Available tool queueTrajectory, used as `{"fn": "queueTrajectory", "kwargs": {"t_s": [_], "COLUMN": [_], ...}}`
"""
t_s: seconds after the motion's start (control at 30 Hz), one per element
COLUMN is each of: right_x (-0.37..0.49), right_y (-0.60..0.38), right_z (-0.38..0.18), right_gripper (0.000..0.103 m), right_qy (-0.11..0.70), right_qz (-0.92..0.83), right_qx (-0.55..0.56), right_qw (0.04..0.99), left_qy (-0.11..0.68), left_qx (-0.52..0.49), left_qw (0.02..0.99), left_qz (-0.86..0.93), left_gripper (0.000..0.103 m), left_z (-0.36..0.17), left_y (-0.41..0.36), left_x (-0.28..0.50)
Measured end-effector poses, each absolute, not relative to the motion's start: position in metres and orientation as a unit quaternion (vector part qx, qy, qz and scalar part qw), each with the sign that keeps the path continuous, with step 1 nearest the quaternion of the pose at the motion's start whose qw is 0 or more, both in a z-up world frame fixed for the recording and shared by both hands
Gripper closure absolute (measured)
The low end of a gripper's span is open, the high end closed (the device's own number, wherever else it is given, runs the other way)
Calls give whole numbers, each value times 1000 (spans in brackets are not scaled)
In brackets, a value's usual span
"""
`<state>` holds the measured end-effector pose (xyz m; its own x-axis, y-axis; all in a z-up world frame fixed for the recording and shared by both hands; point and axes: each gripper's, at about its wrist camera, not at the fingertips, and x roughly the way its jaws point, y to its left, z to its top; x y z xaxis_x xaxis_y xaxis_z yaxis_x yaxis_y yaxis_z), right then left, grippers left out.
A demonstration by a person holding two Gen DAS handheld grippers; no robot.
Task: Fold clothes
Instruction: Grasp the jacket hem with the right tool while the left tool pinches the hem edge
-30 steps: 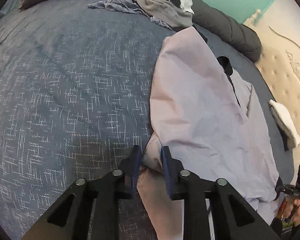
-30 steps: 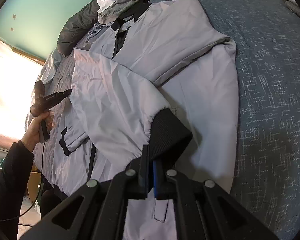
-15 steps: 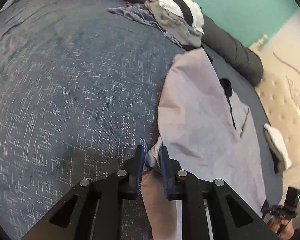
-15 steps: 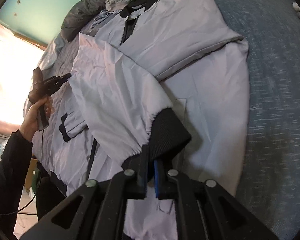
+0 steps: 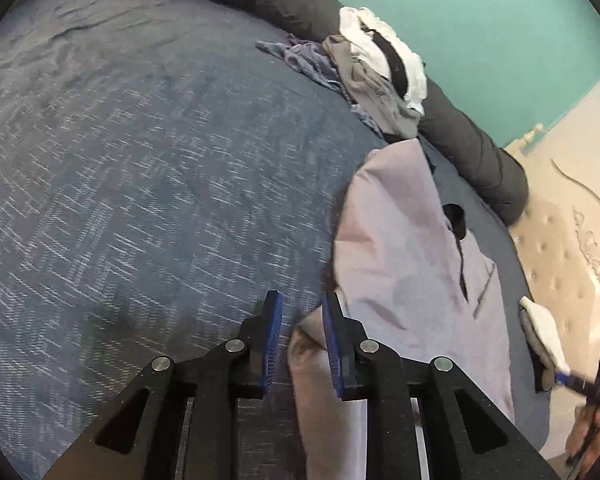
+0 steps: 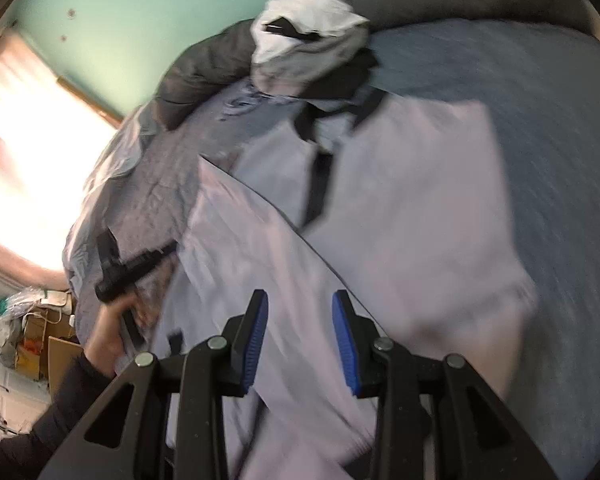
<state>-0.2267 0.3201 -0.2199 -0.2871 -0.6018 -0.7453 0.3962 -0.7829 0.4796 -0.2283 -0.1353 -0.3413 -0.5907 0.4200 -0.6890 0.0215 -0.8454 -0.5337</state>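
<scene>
Ahead of your left gripper [image 5: 300, 320] and off to its left side the blue bedspread [image 5: 140, 184] lies bare, so nothing blocks you there; far beyond the fingertips a heap of unfolded clothes [image 5: 376, 68] leans on a dark rolled duvet [image 5: 472, 148], and to the right a small white cloth [image 5: 544, 332] sits by the cream headboard [image 5: 572, 248]. Your left jaws are parted, and a fold of the pale lilac jacket [image 5: 404, 264] lies against the inner face of the right-hand pad without being pinched. From there the jacket stretches away ahead and to the right of the fingers, its long axis running from your fingertips toward the clothes heap, collar end farthest from you. Your right gripper [image 6: 300, 332] is opening with nothing between its pads; the jacket [image 6: 412, 216] lies below and beyond them, its dark zipper line [image 6: 320, 184] pointing away from the fingers toward the heap [image 6: 308, 44]. Left of those fingers your left hand [image 6: 108, 336] holds the other gripper at the jacket's edge. This view is blurred.
</scene>
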Motion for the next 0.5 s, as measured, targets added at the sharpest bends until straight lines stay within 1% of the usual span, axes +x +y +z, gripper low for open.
{"fn": "queueTrajectory", "kwargs": {"t_s": [0.2, 0.37, 0.5], "right_x": [-279, -320, -347], "right_y": [229, 168, 129], "right_z": [-228, -252, -270], "right_gripper": [69, 69, 69], "right_qy": [-46, -5, 3], "right_qz": [-785, -781, -774], "right_qx": [495, 501, 509], "right_qw": [371, 372, 377], "left_qy": [-242, -237, -222], "left_qx": [-433, -435, -439], "left_qw": [120, 125, 129], "left_qz": [860, 860, 861], "left_gripper": [80, 80, 80], "left_z": [-347, -348, -350], "left_y": [-126, -125, -123], "left_x": [-227, -229, -226]}}
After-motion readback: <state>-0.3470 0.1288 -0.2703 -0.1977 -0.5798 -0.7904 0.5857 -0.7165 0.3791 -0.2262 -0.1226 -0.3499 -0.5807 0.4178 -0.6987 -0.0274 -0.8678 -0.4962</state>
